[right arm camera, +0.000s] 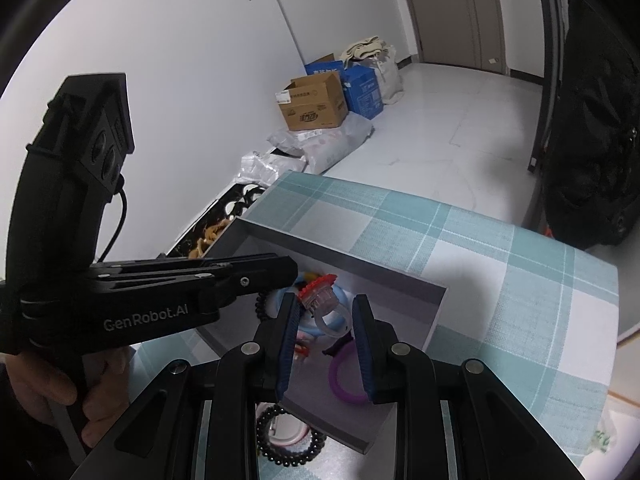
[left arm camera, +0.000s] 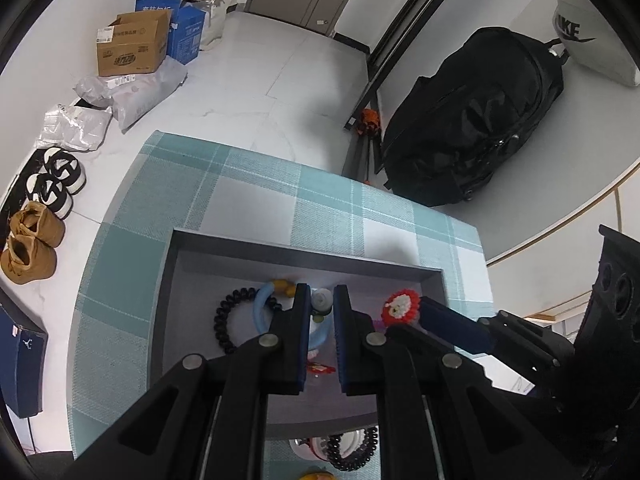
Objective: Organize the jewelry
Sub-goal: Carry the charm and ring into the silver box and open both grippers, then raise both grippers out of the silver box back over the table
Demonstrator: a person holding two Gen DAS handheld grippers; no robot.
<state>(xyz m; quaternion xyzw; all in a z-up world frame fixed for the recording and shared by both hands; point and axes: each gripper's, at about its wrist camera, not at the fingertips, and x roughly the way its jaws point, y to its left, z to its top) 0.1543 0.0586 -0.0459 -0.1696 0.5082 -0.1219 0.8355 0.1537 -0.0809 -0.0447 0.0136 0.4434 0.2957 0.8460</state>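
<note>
A grey tray [left arm camera: 304, 254] stands on the checked tablecloth. In it lie a black coil bracelet [left arm camera: 226, 314], a light blue ring band [left arm camera: 262, 310] and a purple band [right arm camera: 344, 380]. My left gripper [left arm camera: 322, 300] hangs over the tray, shut on a small white-topped piece [left arm camera: 321, 300]. My right gripper [right arm camera: 324, 308] is over the tray too, holding a clear plastic ring with a red flower top [right arm camera: 322, 298]; the ring's band spans the jaws. In the left wrist view the red flower [left arm camera: 400, 305] shows at the right gripper's tip.
A black bead bracelet on a white dish [right arm camera: 288, 436] lies on the cloth in front of the tray [right arm camera: 438, 312]. On the floor beyond are cardboard boxes [left arm camera: 132, 46], shoes [left arm camera: 30, 240] and a black bag [left arm camera: 472, 116]. The table edge [left arm camera: 120, 200] is at left.
</note>
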